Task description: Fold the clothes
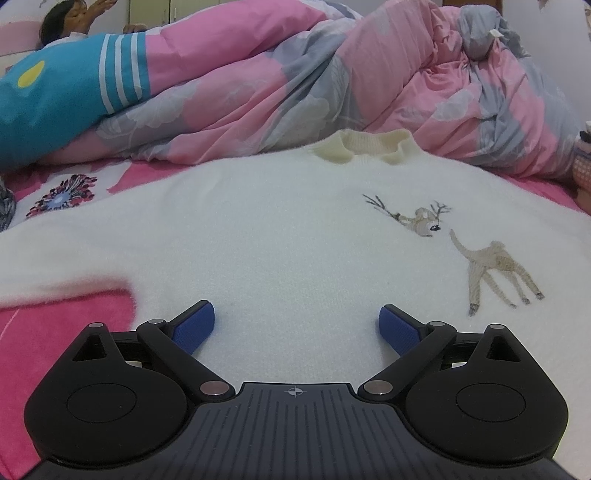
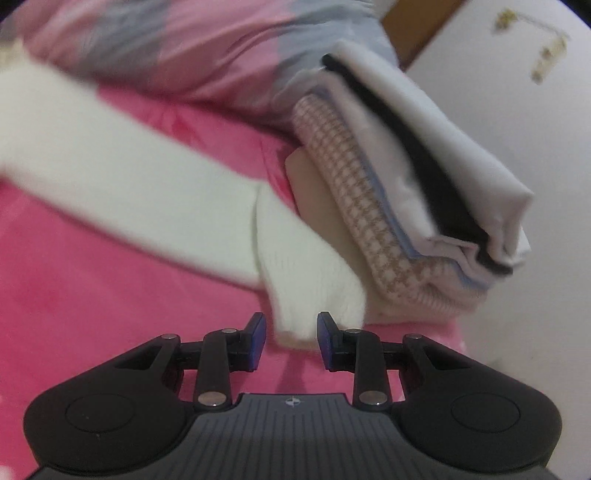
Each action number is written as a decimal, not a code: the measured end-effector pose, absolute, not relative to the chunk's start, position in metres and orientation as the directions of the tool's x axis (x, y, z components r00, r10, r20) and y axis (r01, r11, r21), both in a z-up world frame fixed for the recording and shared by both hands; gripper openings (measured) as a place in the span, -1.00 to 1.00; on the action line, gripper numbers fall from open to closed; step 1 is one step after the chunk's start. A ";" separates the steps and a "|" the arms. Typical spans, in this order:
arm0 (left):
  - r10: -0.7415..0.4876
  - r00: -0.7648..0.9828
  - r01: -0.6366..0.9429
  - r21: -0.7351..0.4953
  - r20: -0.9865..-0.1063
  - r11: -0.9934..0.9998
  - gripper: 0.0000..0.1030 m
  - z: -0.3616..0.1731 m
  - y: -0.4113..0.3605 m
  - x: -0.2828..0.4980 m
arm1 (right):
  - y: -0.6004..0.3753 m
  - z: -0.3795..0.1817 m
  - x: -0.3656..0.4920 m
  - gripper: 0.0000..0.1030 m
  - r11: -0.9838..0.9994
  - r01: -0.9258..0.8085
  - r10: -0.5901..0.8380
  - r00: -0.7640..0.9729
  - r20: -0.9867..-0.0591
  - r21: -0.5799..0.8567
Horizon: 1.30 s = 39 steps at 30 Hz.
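Your right hand-held gripper (image 2: 291,338) stands apart astride the sweater (image 1: 295,229) cuff (image 2: 314,288) near the bed (image 2: 110,295) edge; left (image 1: 297,325) is wide open. Clamp shallowly and the cuff may slip.

I work over a bed (image 1: 55,332) covered by a pink sheet. A bunched pink-and-grey quilt (image 1: 295,85) lies along its far side, and a person (image 1: 62,22) lies at the far left. A white wall (image 2: 517,122) bounds the bed's right edge.
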<state>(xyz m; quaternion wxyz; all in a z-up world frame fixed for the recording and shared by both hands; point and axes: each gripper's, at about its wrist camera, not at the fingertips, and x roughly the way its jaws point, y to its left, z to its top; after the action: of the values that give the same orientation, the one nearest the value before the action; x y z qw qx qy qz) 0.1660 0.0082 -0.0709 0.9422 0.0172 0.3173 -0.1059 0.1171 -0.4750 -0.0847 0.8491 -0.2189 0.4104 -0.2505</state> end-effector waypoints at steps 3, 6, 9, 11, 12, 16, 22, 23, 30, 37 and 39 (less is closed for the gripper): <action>-0.186 0.777 0.211 -0.031 -0.602 0.977 0.90 -0.071 0.008 0.166 | -0.478 -0.093 0.121 -0.49 0.757 0.250 -0.628 0.531 -0.568 -0.603; -0.186 0.776 0.211 -0.031 -0.602 0.977 0.90 -0.071 0.008 0.166 | -0.477 -0.088 0.113 -0.47 0.773 0.287 -0.617 0.549 -0.564 -0.566; -0.188 0.776 0.210 -0.034 -0.602 0.977 0.90 -0.071 0.008 0.166 | -0.461 -0.065 0.094 -0.45 0.835 0.298 -0.538 0.613 -0.578 -0.462; -0.189 0.776 0.210 -0.037 -0.601 0.977 0.90 -0.071 0.008 0.166 | -0.447 -0.045 0.079 -0.44 0.875 0.283 -0.473 0.669 -0.573 -0.392; -0.190 0.776 0.210 -0.038 -0.601 0.977 0.90 -0.071 0.008 0.166 | -0.438 -0.033 0.071 -0.43 0.897 0.264 -0.432 0.700 -0.569 -0.356; -0.201 0.789 0.193 -0.077 -0.580 0.978 0.90 -0.068 0.016 0.164 | -0.399 0.015 0.058 -0.42 0.972 0.170 -0.231 0.793 -0.563 -0.159; -0.175 0.843 0.094 -0.181 -0.509 0.979 0.90 -0.055 0.051 0.157 | -0.329 0.071 0.064 -0.41 0.999 -0.011 0.029 0.838 -0.545 0.035; -0.157 0.854 0.074 -0.182 -0.496 0.980 0.90 -0.051 0.058 0.155 | -0.316 0.078 0.066 -0.41 0.998 -0.040 0.059 0.837 -0.544 0.046; -0.017 0.869 -0.121 -0.246 -0.494 0.962 0.90 -0.041 0.115 0.158 | -0.214 0.112 0.090 -0.40 0.964 -0.263 0.235 0.806 -0.543 0.027; 0.070 0.830 -0.234 -0.233 -0.553 0.944 0.90 -0.053 0.147 0.163 | -0.057 0.131 0.137 -0.31 0.808 -0.584 0.457 0.697 -0.552 -0.069; 0.057 0.822 -0.222 -0.226 -0.567 0.948 0.90 -0.056 0.145 0.163 | 0.001 0.131 0.148 -0.21 0.722 -0.685 0.520 0.631 -0.576 -0.099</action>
<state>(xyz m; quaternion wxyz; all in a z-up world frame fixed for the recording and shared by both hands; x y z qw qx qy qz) 0.1626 0.1450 -0.0559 0.9437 -0.1425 0.2891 0.0738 0.1479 0.0014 0.1312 0.8894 -0.1561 0.2643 0.3386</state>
